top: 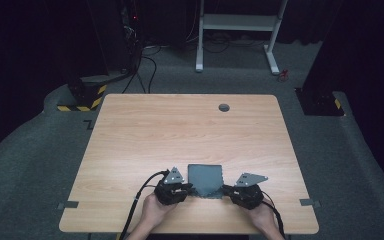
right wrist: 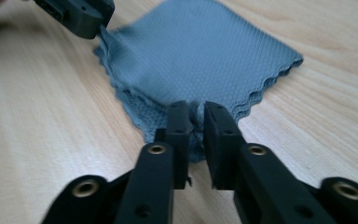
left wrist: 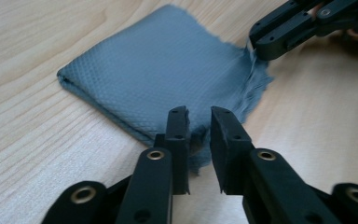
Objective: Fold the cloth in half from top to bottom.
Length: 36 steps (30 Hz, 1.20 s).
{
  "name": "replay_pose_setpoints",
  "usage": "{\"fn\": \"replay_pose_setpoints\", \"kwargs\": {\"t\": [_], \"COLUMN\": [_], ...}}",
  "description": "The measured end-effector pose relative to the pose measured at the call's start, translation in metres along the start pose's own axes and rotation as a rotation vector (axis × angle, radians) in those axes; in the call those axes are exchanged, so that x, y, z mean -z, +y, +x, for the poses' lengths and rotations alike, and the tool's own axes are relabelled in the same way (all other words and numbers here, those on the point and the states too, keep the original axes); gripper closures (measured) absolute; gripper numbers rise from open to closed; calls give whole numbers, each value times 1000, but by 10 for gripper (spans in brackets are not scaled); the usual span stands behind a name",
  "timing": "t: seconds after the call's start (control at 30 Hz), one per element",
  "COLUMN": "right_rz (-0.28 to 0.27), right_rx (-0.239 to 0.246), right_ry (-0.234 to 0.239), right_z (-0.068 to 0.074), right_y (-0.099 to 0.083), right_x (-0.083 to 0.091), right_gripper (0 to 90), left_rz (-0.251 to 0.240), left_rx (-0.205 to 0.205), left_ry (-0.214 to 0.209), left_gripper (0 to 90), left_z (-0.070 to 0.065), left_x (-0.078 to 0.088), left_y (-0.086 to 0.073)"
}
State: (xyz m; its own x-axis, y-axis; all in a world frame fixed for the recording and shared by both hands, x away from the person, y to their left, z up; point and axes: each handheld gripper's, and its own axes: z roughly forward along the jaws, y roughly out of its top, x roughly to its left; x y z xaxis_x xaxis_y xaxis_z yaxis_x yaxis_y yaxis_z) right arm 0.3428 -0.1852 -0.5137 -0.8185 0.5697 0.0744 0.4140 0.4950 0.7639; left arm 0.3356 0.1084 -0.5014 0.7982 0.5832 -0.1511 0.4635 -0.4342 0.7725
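A folded grey cloth (top: pixel 205 179) lies flat on the wooden table (top: pixel 180 125) near its front edge. My left gripper (top: pixel 190 189) sits at the cloth's near left corner and my right gripper (top: pixel 226 190) at its near right corner. In the left gripper view the jaws (left wrist: pixel 199 116) stand a little apart, with the frayed corner of the cloth (left wrist: pixel 158 70) rising loosely into the gap. The right gripper's jaws (right wrist: pixel 196 112) show a narrower gap, with a puckered corner of the cloth (right wrist: pixel 200 51) between them. Each view shows the other gripper (left wrist: pixel 261 46) (right wrist: pixel 95 25) touching a lifted edge.
A round cable hole (top: pixel 224 107) is set in the table's far side. Beyond the table stand a white desk frame (top: pixel 237 22) and a dark rack with cables (top: pixel 125 40) on grey carpet. Yellow-black striped bases (top: pixel 82 97) flank the table.
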Motion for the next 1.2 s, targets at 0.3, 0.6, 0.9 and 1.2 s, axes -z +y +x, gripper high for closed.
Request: {"fn": "replay_pose_setpoints", "kwargs": {"t": [0.3, 0.6, 0.9, 1.2], "right_rz": [-34, 44, 51, -12], "right_rx": [-61, -12, 36, -111], "right_ry": [-9, -2, -7, -39], "right_z": [-6, 2, 8, -24], "right_y": [19, 14, 0, 35], "right_x": [-2, -21, -8, -18], "right_gripper": [820, 817, 755, 833], "left_rz": [14, 100, 139, 15], "left_rx": [-14, -83, -111, -10], "left_ry": [112, 136, 86, 145], "left_gripper": [675, 609, 576, 566], "left_z": [10, -2, -10, 19], "left_x": [-9, -24, -13, -11], "left_y": [16, 6, -6, 23]}}
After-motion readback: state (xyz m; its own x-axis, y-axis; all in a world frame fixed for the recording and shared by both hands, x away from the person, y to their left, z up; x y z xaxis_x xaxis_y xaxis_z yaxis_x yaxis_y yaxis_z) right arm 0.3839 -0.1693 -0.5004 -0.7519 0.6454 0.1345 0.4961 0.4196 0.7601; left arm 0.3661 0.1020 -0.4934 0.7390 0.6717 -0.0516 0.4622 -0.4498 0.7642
